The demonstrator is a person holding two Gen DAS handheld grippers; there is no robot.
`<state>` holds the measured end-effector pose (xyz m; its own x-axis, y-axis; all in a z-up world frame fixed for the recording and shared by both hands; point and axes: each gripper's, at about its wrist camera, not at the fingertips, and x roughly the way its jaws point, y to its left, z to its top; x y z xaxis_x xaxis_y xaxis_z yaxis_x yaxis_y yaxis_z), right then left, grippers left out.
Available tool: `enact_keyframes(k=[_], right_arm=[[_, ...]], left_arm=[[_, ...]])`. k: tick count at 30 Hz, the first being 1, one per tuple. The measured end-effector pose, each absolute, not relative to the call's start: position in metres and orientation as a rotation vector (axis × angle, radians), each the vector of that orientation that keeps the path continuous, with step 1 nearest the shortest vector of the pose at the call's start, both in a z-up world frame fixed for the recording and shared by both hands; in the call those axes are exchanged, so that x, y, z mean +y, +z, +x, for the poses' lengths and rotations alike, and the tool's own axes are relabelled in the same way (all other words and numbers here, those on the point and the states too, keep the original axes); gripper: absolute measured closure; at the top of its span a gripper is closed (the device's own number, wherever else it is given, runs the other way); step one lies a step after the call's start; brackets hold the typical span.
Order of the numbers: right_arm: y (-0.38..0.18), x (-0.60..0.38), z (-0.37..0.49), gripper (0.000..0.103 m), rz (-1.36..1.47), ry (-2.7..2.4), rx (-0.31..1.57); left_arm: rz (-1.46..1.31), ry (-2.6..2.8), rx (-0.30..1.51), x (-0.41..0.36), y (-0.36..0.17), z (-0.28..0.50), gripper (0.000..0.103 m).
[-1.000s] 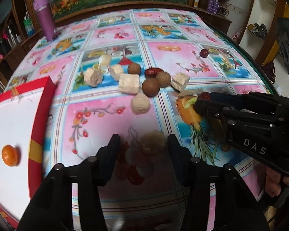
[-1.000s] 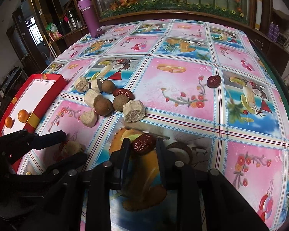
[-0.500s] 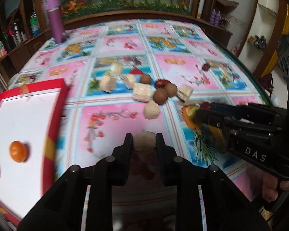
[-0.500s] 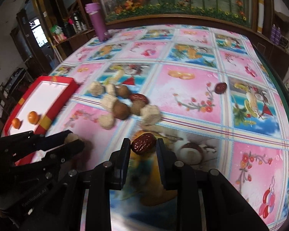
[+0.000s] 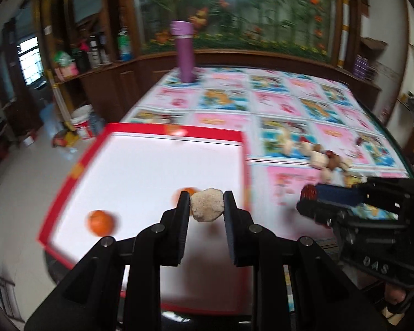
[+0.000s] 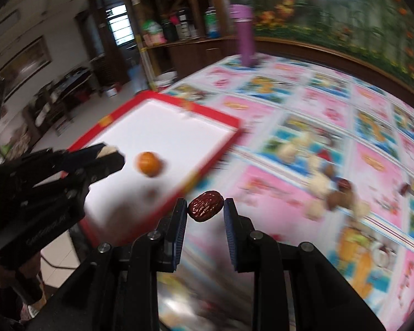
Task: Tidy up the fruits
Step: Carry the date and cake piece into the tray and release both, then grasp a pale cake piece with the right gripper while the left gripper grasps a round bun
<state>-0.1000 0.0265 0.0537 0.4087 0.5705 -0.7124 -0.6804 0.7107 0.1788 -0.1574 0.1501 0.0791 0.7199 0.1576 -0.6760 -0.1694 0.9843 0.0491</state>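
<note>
My left gripper (image 5: 206, 205) is shut on a pale beige lumpy fruit (image 5: 207, 205) and hangs over the white floor of the red-rimmed tray (image 5: 179, 135). Two small oranges (image 5: 100, 222) lie in that tray, one partly hidden behind the left finger. My right gripper (image 6: 206, 210) is shut on a wrinkled dark red date (image 6: 205, 206), just off the tray's (image 6: 207, 160) near right rim. The right gripper (image 5: 307, 193) with its date shows at the right of the left wrist view. A blurred pile of beige chunks, brown balls and dates (image 5: 324, 158) stays on the table.
A purple bottle (image 5: 185, 51) stands at the far side of the patterned tablecloth (image 6: 331, 127). Beyond the table's left edge are a floor with a white bucket (image 5: 81, 117) and wooden shelves with bottles. A lone date (image 6: 404, 188) lies far right.
The left gripper shut on the beige fruit and lifted it. Both grippers swung left from the fruit pile to the red tray, each carrying its fruit; the views are motion-blurred.
</note>
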Motion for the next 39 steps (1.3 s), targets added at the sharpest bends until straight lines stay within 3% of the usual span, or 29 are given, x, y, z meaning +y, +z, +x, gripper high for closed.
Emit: enact_keyframes(k=[9, 32, 33, 35, 37, 39], right_arm=[[0.039, 0.096, -0.108, 0.077, -0.208, 0.875, 0.897], [0.016, 0.121, -0.107, 0.073, -0.257, 0.877, 1.001], [0.017, 0.120, -0.107, 0.071, -0.256, 0.877, 1.001], [0.020, 0.115, -0.107, 0.063, -0.249, 0.873, 0.985], [0.024, 0.111, -0.107, 0.062, -0.238, 0.881, 0.965], [0.030, 0.103, -0.107, 0.062, -0.218, 0.883, 0.936]], left_arm=[[-0.075, 0.273, 0.823, 0.211, 0.051, -0.165, 0.077], [-0.077, 0.279, 0.941, 0.229, 0.023, -0.161, 0.076], [-0.075, 0.281, 0.944, 0.229, 0.023, -0.161, 0.074], [-0.094, 0.281, 0.948, 0.231, 0.024, -0.161, 0.059], [-0.095, 0.305, 0.934, 0.232, 0.027, -0.164, 0.046], [-0.084, 0.330, 0.918, 0.232, 0.031, -0.166, 0.044]])
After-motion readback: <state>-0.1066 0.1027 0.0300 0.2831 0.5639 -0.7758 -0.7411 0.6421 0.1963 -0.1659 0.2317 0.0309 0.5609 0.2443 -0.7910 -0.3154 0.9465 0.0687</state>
